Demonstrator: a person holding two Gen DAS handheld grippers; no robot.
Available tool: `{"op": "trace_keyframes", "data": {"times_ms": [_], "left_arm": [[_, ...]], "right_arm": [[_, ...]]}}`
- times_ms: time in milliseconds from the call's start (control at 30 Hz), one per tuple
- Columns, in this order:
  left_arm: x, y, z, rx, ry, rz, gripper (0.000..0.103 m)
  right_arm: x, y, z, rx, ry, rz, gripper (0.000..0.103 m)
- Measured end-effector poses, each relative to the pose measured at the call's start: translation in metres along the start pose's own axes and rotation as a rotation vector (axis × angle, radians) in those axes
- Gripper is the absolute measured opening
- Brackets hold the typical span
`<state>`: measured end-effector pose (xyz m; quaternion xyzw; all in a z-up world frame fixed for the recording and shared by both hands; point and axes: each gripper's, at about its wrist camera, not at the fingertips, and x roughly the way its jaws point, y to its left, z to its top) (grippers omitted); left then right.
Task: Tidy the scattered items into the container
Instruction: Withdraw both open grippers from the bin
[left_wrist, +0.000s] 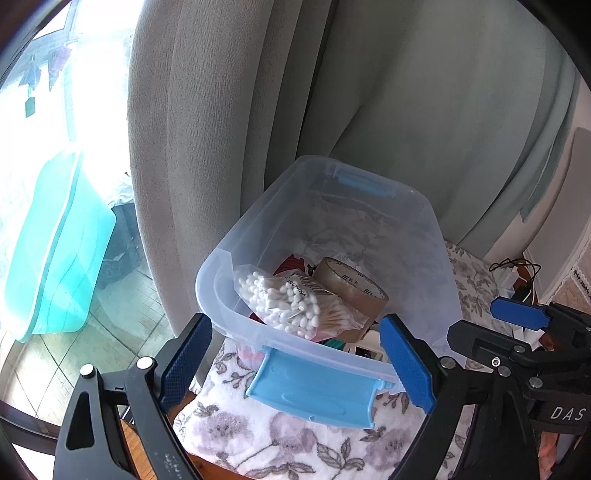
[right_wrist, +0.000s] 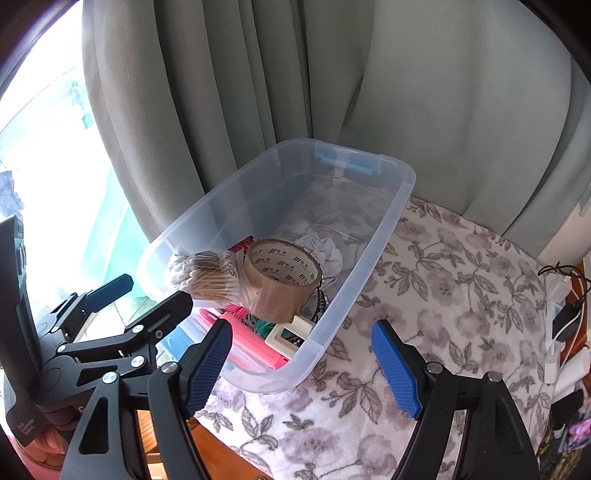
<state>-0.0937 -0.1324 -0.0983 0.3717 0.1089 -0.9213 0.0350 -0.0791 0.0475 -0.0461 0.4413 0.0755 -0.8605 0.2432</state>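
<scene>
Home, lived-in room by window. Heavy grey-green curtain (right_wrist: 332, 74) hangs floor-length right behind my desk. Desk covered with soft floral cloth (right_wrist: 443, 266), wood edge showing beneath. Bright balcony past glass on left: tiled floor (left_wrist: 122, 295), big turquoise plastic tub (left_wrist: 59, 251), laundry pegged on line (left_wrist: 55, 62). Chargers and cables (right_wrist: 561, 317) piled at desk's right edge. Clear plastic storage box (right_wrist: 369, 240) before me holds household odds: cotton swabs (left_wrist: 284, 302), packing tape (right_wrist: 284, 277), pink comb (right_wrist: 251, 347).

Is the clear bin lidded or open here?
Open. The clear bin has no lid on; the tape roll and cotton swab bag lie exposed inside. Blue latch hangs unfastened.
</scene>
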Motion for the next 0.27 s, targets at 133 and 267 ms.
{"op": "trace_keyframes", "data": {"times_ms": [133, 267], "left_arm": [[-0.0017, 0.002, -0.0024, -0.003, -0.003, -0.004, 0.093], [-0.004, 0.0037, -0.0041, -0.003, -0.008, -0.003, 0.093]], "right_arm": [[-0.0006, 0.0008, -0.0001, -0.002, -0.002, 0.004, 0.081], [-0.0003, 0.0015, 0.0002, -0.005, -0.003, 0.009, 0.081]]}}
